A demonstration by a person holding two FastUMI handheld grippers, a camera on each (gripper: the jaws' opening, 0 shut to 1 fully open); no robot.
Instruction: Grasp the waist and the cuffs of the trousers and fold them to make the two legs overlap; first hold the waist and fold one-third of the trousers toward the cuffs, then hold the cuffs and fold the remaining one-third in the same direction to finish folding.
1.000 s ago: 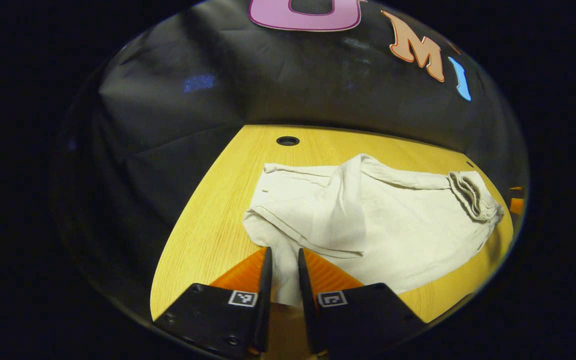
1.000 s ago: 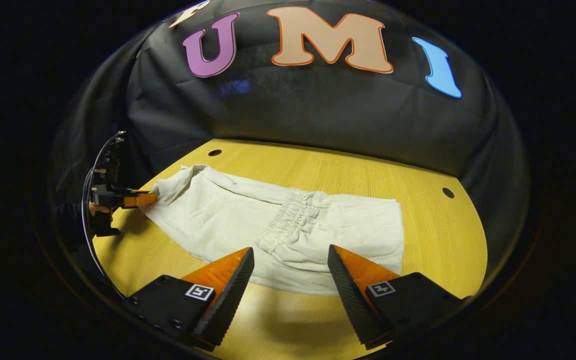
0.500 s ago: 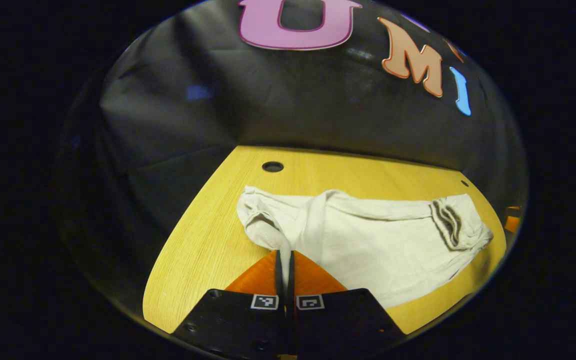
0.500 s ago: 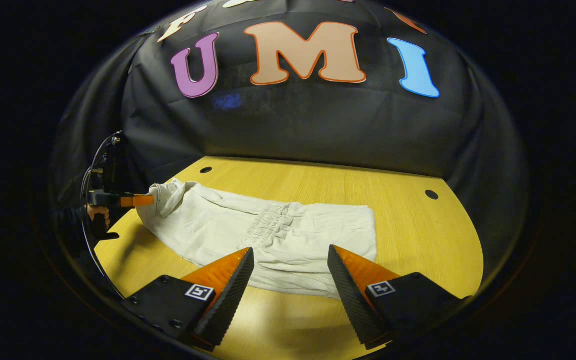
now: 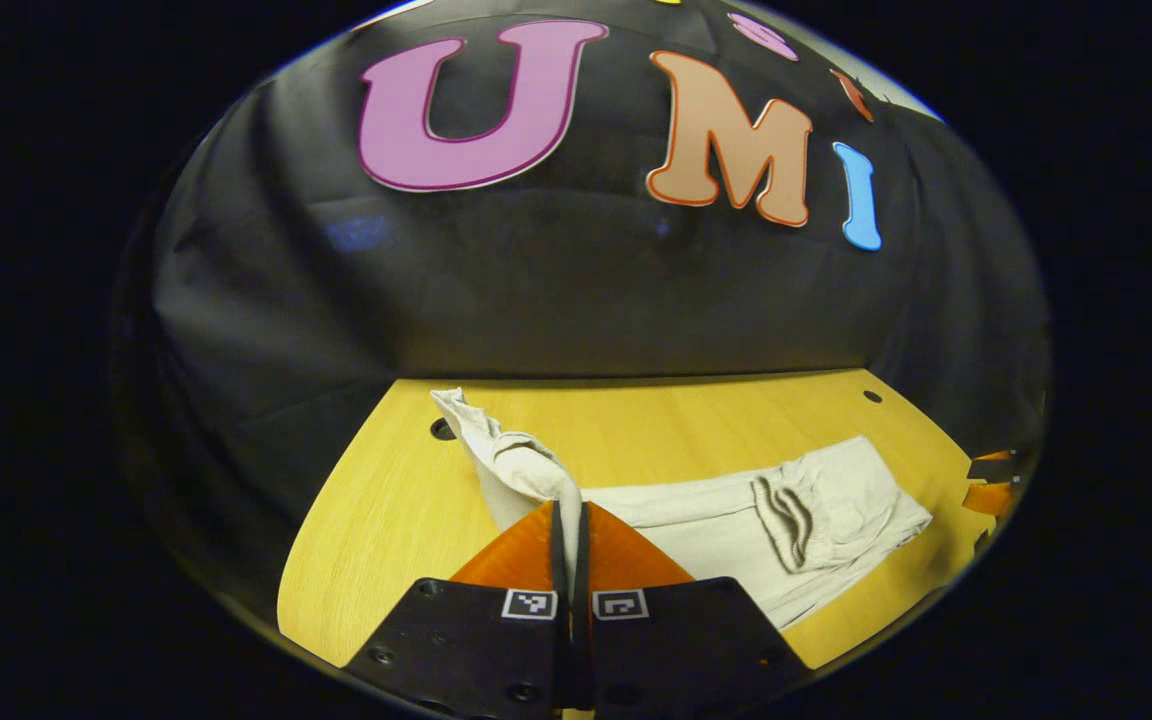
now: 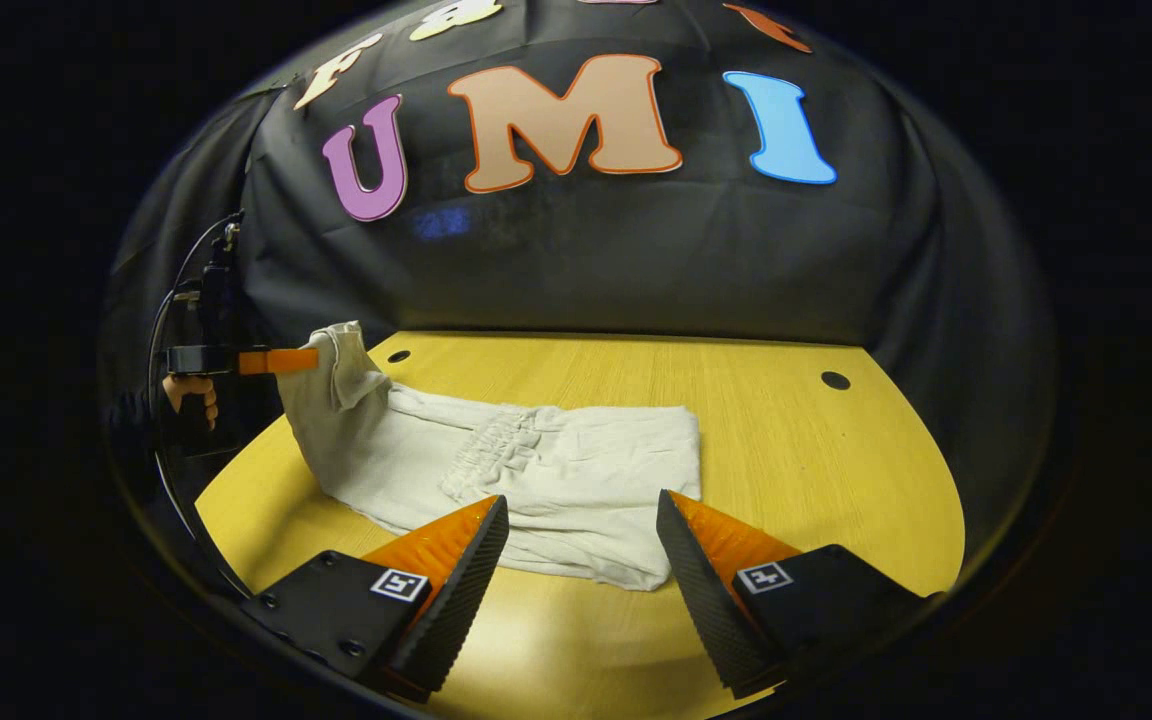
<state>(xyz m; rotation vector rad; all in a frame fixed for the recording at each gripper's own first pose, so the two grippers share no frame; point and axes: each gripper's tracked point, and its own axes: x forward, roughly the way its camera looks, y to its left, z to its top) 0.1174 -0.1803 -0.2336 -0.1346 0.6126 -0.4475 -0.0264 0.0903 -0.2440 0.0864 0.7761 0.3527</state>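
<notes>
Dim booth, warm glare, fisheye-warped edges

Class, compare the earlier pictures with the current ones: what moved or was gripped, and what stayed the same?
The left gripper closed on the cuff end of the trousers and lifted it off the table, so that end now hangs raised. The right gripper stayed open above the near edge, holding nothing. The folded waist part stayed flat on the table.
</notes>
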